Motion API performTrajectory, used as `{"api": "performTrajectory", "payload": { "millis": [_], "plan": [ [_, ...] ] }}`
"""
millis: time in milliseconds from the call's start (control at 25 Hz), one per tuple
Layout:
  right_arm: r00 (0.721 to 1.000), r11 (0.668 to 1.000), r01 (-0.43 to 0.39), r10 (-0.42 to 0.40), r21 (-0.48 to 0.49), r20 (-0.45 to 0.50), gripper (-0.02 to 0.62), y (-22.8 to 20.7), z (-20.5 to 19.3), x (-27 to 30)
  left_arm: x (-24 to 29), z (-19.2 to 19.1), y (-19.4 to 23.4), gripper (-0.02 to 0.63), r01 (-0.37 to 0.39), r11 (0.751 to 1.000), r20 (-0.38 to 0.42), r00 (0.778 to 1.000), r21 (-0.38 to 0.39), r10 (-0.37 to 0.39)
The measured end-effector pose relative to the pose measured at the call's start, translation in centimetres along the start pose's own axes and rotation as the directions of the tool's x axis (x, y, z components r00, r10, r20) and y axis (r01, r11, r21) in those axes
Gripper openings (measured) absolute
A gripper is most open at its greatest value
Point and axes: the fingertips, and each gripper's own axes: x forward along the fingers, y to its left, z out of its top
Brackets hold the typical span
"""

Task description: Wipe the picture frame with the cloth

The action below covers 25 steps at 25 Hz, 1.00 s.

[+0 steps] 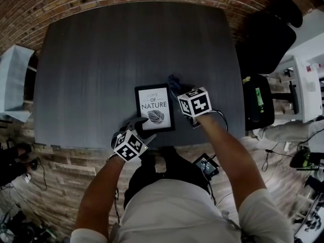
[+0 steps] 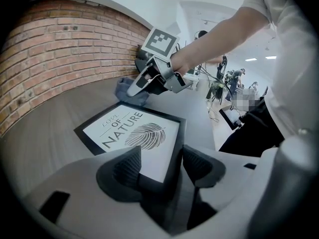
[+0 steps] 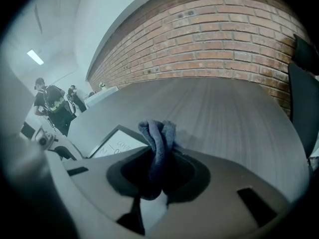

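Plainly, the black-edged rectangular picture frame [image 1: 154,108] with its white leaf print lies flat on the dark grey wood-grain table [image 1: 101,59], its long axis running away from the person. The right tongs [image 3: 158,169], pinching the bunched blue-grey cloth [image 3: 158,136], sit at its far right corner, so the glass lies leftward and nearer. The left tongs [image 2: 162,166], spread, straddle the near corner, seemingly bracing it.

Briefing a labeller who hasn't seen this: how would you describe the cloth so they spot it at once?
On the dark grey table a black picture frame lies flat by the near edge. At its far right corner is the cloth, bunched blue-grey fabric pinched in the right gripper. Nothing else there is soft or crumpled.
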Motion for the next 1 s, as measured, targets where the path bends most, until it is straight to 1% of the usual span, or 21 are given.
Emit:
{"api": "performTrajectory", "payload": {
  "millis": [600, 1000],
  "plan": [
    [0.999, 0.999, -0.03, 0.031, 0.043, -0.028, 0.093, 2.1, -3.2, -2.0, -0.1, -0.2, 0.0, 0.268, 0.001, 1.0, 0.0, 1.0, -0.002, -0.001],
    [0.996, 0.997, -0.066, 0.068, 0.046, -0.053, 0.092, 4.0, -6.1, -3.9, -0.1, -0.1, 0.1, 0.27, -0.015, 1.0, -0.005, 1.0, -0.022, 0.015]
  ]
}}
